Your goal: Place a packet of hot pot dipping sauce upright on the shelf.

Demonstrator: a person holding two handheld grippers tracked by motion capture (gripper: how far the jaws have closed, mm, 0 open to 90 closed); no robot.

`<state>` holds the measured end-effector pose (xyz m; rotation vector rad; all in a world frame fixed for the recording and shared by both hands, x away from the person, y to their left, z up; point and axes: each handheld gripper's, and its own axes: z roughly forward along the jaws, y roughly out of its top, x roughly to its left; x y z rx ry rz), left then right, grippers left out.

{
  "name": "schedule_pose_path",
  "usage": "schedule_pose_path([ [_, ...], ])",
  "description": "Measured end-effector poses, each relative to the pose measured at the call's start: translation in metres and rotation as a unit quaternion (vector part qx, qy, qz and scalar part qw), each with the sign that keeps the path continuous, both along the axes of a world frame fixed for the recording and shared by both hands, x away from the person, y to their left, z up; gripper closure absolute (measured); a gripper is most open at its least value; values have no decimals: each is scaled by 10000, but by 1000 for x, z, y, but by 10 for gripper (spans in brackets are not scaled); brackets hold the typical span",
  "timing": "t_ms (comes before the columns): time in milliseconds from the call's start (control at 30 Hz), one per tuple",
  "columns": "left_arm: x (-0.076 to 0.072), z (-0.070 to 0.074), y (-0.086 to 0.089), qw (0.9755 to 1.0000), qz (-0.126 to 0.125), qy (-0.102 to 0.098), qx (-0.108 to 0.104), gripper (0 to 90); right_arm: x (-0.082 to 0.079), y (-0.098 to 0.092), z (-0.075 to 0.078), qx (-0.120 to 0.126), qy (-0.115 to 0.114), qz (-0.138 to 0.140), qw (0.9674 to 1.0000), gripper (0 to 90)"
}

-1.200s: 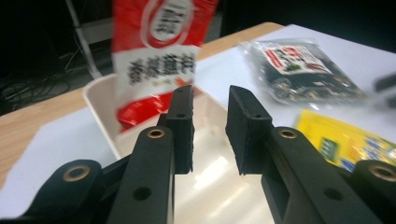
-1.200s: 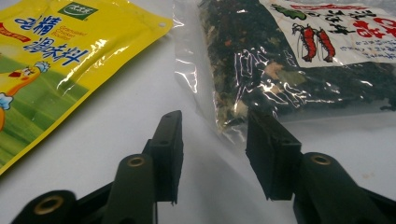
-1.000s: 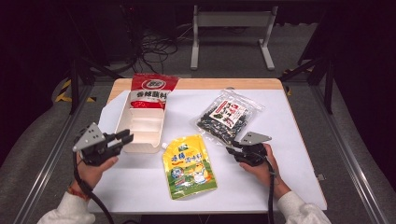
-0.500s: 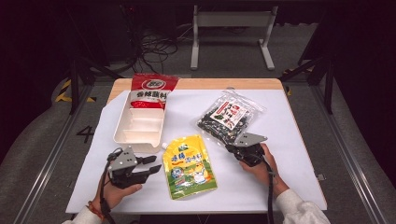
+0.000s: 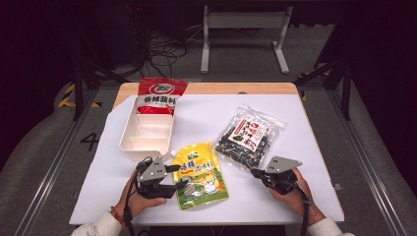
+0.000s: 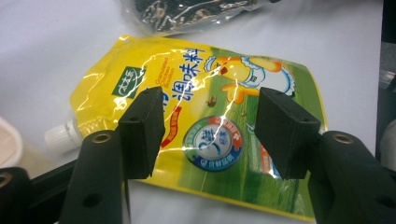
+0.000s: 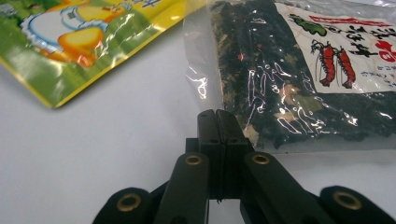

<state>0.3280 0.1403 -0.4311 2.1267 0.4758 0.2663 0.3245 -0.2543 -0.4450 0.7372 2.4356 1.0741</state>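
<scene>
High view: left tongs (image 5: 178,175) level, opening over yellow pouch (image 5: 200,174)

Glossy plastic yellow pouch (image 6: 196,126) & clear crinkly seaweed bag (image 7: 299,79); matt white table cover (image 5: 206,115), matt plastic tray (image 5: 147,135).

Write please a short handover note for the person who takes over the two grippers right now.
Left gripper: jaws have just been opening, now apart over the yellow spouted pouch; pads not pressing it.
Right gripper: shut, empty, tip at the near corner of the clear seaweed bag.
White divided tray holds no pouch; the red packet lies at its far end.
Done: no pouch lifted.
Left: probably close on the yellow pouch, then handle the others.
</scene>
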Motion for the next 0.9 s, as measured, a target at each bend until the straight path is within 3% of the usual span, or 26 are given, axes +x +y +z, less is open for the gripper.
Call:
schedule_pose_path([
  [200, 7, 4, -20, 9999, -118, 30, -40, 314, -21, -18, 0, -66, -24, -86, 9999, 900],
  [333, 21, 3, -40, 9992, -269, 225, -172, 260, -29, -35, 0, -41, 25, -251, 9997, 900],
  [567, 42, -2, -70, 9983, -477, 340, 29, 228, -29, -46, 0, -63, 72, -490, 9988, 898],
  [667, 48, -4, -76, 9984, -501, 240, 111, 227, -28, -48, 0, -61, 56, -535, 9985, 894],
  [900, 73, -7, -92, 9957, -550, 724, -150, 204, -22, -55, 1, -98, 94, -826, 9965, 887],
])
